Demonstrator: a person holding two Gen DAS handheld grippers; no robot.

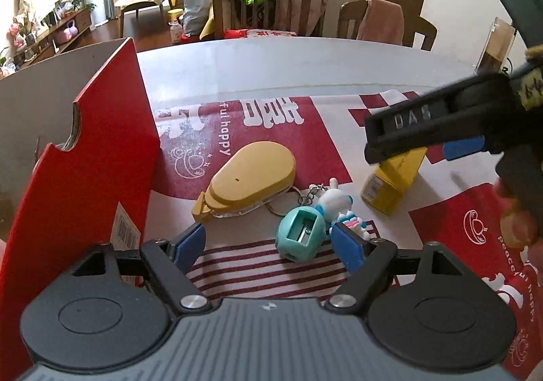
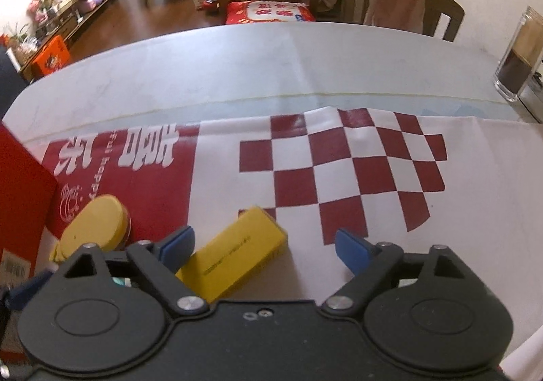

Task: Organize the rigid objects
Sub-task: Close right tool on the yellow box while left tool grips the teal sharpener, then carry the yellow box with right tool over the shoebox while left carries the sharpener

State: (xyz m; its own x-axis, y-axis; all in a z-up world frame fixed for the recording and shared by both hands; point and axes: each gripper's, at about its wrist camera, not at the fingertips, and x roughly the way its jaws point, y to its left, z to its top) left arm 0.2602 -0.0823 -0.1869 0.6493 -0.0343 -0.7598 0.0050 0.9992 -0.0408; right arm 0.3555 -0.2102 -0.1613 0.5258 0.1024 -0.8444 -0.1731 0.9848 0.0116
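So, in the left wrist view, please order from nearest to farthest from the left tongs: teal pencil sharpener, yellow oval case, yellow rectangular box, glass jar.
1. Teal pencil sharpener: just ahead of the open left tongs, by the right pad.
2. Yellow oval case: further ahead, slightly left.
3. Yellow rectangular box: ahead right, under the right tongs.
4. Glass jar: far right table edge.

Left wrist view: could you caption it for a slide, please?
Open left gripper above teal sharpener; red box beside.

White table [image 2: 237, 62] carries a red-and-white printed cloth [image 2: 356, 170]. On the cloth, right of the red box [image 1: 85, 177]: yellow case [image 1: 251, 174], teal sharpener [image 1: 300, 233], yellow carton [image 2: 234, 255].
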